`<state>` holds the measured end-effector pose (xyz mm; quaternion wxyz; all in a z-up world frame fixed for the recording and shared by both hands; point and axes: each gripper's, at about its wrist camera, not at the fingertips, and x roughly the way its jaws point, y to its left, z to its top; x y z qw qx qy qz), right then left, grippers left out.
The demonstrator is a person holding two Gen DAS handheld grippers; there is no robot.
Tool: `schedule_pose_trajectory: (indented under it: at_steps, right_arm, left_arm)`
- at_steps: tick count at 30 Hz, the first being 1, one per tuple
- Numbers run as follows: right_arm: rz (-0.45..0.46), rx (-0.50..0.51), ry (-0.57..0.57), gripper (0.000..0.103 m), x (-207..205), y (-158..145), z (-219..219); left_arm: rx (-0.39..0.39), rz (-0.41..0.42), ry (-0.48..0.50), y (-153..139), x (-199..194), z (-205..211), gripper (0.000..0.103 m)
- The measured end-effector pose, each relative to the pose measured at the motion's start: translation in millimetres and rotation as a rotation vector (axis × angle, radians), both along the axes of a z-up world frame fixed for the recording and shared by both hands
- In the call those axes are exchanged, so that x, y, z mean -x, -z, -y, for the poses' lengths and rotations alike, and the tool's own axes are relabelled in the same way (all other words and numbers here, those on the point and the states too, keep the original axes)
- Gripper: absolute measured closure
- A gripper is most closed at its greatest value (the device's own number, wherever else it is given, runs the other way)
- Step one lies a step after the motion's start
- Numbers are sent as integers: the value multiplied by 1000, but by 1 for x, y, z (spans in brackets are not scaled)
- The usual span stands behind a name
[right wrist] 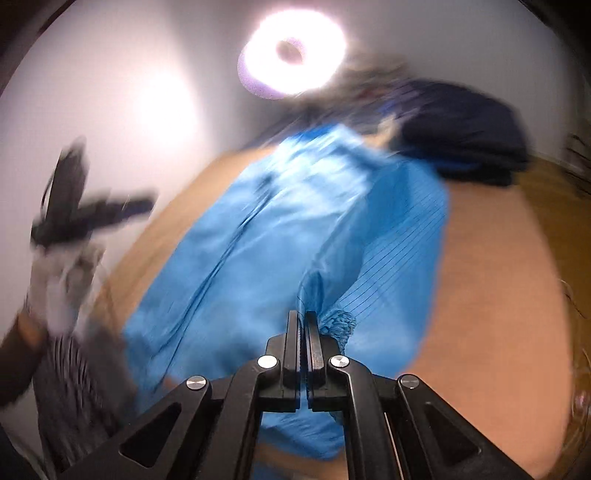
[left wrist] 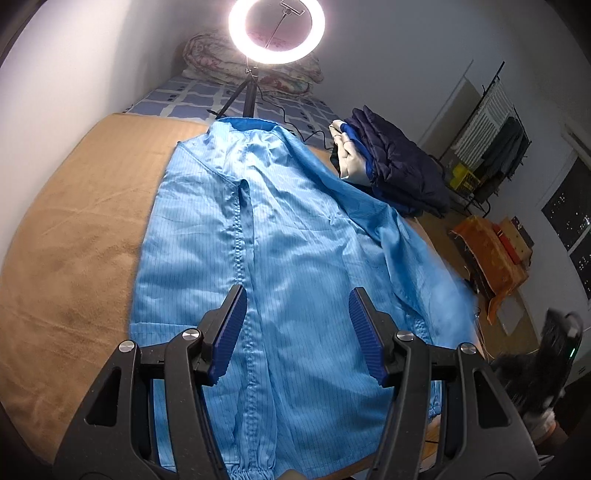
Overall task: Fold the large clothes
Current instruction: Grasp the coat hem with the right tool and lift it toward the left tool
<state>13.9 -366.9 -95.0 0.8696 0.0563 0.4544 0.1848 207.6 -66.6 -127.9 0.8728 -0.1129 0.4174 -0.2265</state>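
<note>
A large light-blue pinstriped coat [left wrist: 258, 236] lies spread front-up on a tan blanket [left wrist: 74, 236], collar at the far end, with one sleeve folded across its chest. My left gripper [left wrist: 295, 306] hovers open and empty above the coat's lower half. In the blurred right wrist view, my right gripper [right wrist: 303, 317] is shut on the elastic cuff of the right sleeve [right wrist: 334, 325] and holds it lifted over the coat [right wrist: 236, 258]. The left gripper [right wrist: 74, 206] shows at the left there, held by a gloved hand.
A ring light [left wrist: 276, 31] on a tripod stands beyond the collar. A stack of folded dark clothes [left wrist: 399, 166] sits at the far right of the blanket. A rolled floral quilt [left wrist: 229, 62] lies at the back. Orange-covered furniture [left wrist: 491, 258] stands to the right.
</note>
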Motion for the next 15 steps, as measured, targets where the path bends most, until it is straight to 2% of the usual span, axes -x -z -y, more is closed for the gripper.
schedule_pose_trajectory:
  at_steps: [4,8,10,12,15]
  right_arm:
    - [-89,32,-211,103,8,31,-50]
    - [-180,87,-447,103,29,56,-86]
    - [-199,120,-526,103,42,63,-96]
    - [-206,147,-555,103,48,67,-97]
    - [-195,178,-538,103,49,67,-88]
  left_arm:
    - [0,-13,12,5,4,0,44]
    - [26,-65,46,17,11,5,44]
    - [41,-98,68,28,14,11,44]
    - [54,-160,89,46,16,20,44]
    - [71,-253,121,67,17,36,44]
